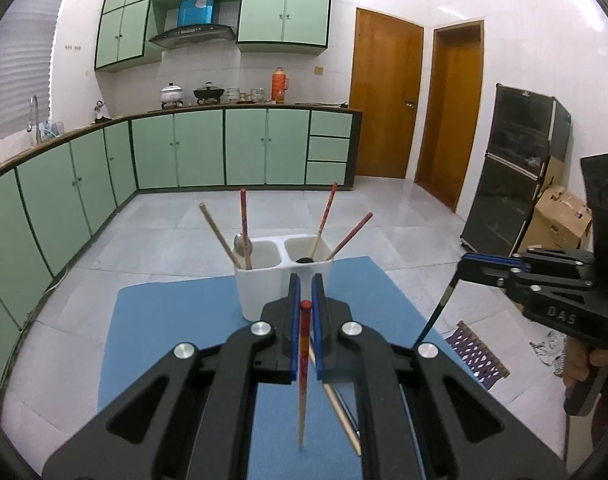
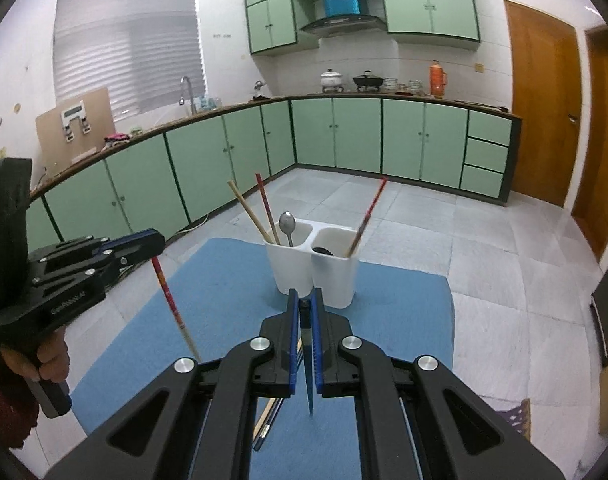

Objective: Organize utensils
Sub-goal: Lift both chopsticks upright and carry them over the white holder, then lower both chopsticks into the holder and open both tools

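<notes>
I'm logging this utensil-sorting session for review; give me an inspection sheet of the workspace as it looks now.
Surface: blue mat over a pale tiled floor.
Job's things: white two-compartment holder; its left compartment holds a spoon and two chopsticks, its right one holds chopsticks and a dark object.
Clutter: loose chopsticks lying on the mat.
Grippers: left gripper shut on a red chopstick; right gripper shut on a dark chopstick, both hanging tip down.
Cables: one cord along the floor by the cabinets.
Surroundings: green kitchen cabinets, wooden doors, cardboard box.
</notes>
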Demonstrator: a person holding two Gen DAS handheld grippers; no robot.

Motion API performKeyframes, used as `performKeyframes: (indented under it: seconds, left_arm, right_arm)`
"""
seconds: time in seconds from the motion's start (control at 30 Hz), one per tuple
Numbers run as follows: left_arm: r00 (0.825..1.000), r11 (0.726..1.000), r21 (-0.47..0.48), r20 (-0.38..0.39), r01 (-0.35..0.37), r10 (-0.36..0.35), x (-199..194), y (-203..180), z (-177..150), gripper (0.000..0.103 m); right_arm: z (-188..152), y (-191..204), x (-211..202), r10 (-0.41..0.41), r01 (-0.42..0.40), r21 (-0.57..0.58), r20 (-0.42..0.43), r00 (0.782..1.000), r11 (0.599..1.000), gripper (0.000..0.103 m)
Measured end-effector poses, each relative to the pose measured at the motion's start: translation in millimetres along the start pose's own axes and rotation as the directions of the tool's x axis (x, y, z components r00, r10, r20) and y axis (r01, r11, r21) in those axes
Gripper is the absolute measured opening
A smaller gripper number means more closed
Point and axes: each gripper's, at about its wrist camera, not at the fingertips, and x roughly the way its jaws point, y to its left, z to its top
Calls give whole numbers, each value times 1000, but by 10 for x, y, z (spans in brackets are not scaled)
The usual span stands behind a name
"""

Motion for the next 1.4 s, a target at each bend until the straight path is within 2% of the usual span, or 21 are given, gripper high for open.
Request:
performKeyframes:
  seconds: [0.3,0.53,0.73,0.9,1.0,1.17,1.27,1.4]
  left_arm:
    - [997,1000,8,74,16,-16,-20,47,326,5]
    - [986,999,32,167,3,-8,76,22,837,5]
    - [975,1000,30,222,-4,-2,282,9,1322,5]
    - [965,998,45,261,-39,26,530,-10,1614,5]
    - [961,996,56,272,-66,48,721,-26,1681,5]
    - [968,993,69,239,-101,81,1130,-6,1604,5]
    - [980,994,50,180,-98,87,1386,79,1507,5]
    - [988,993,49,121,-106,99,1551,179,1326,5]
  right_arm:
    - [421,51,-44,32,-30,-42,53,998,999,6]
    - [1045,2,-25,66,-60,-45,142,988,997,6]
    - [1624,-75,109,52,-40,-67,194,980,997,6]
    - [1916,-207,405,12,-1,-58,204,979,998,6]
    - [1970,-297,638,-17,25,-41,203,979,999,6]
    - [1877,-452,1078,-40,43,-13,173,984,999,6]
    - [1713,-532,1293,-31,29,19,136,990,999,6]
    - [1482,-558,1458,-29,27,20,90,996,999,6]
